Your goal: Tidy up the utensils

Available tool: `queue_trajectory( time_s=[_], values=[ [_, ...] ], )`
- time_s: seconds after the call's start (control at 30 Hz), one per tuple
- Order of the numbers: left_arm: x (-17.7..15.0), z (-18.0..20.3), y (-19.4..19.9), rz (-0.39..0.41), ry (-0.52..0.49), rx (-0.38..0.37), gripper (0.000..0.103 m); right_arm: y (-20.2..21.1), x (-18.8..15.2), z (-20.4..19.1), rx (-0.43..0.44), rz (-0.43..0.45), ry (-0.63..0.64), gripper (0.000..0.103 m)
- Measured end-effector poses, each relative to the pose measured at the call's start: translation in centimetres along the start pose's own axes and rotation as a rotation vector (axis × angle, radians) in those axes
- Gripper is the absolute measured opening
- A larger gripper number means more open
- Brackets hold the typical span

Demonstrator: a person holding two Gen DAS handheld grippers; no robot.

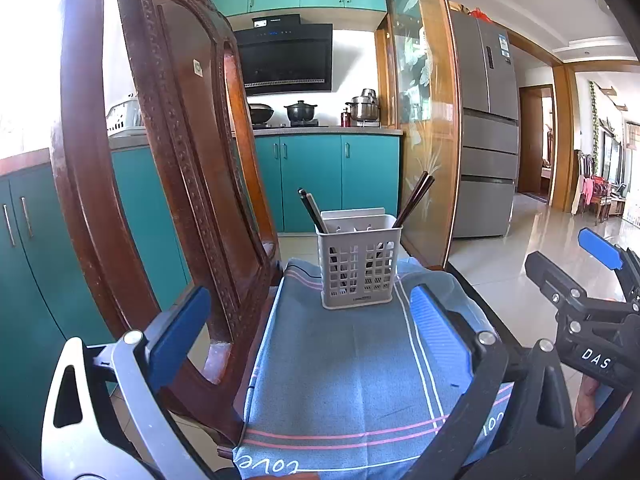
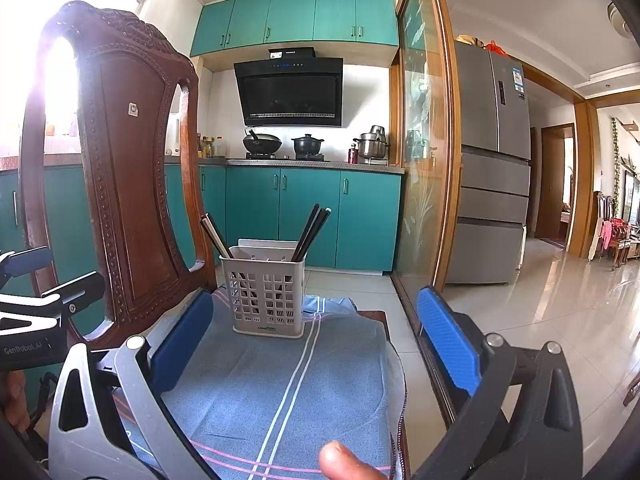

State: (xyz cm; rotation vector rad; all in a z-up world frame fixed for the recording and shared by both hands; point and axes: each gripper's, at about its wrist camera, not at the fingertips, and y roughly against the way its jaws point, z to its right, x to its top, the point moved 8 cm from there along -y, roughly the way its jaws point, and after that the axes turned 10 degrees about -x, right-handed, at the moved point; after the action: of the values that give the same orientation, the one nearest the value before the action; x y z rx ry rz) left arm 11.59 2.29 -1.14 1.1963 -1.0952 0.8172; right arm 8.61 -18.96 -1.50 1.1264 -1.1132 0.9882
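A grey slotted utensil holder (image 1: 359, 266) (image 2: 267, 291) stands on a blue striped cloth (image 1: 344, 364) (image 2: 280, 380) spread over a chair seat. Dark chopsticks (image 1: 414, 200) (image 2: 310, 232) lean out of its right side and another pair (image 1: 312, 210) (image 2: 216, 236) out of its left. My left gripper (image 1: 308, 328) is open and empty, held in front of the holder. My right gripper (image 2: 316, 336) is open and empty, also short of the holder. It shows at the right edge of the left wrist view (image 1: 592, 280).
The carved wooden chair back (image 1: 168, 160) (image 2: 120, 168) rises close on the left. A glass sliding door (image 1: 424, 120) (image 2: 424, 140) stands to the right. Teal kitchen cabinets (image 1: 320, 176) lie behind. A fingertip (image 2: 344, 460) shows at the bottom.
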Motion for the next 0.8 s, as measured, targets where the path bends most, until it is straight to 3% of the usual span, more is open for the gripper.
queue_trajectory(
  time_s=[0.8],
  values=[
    [-0.57, 0.13, -0.68, -0.027, 0.023, -0.015, 0.099, -0.47, -0.29, -0.41, -0.004, -0.009, 0.017, 0.1]
  ],
)
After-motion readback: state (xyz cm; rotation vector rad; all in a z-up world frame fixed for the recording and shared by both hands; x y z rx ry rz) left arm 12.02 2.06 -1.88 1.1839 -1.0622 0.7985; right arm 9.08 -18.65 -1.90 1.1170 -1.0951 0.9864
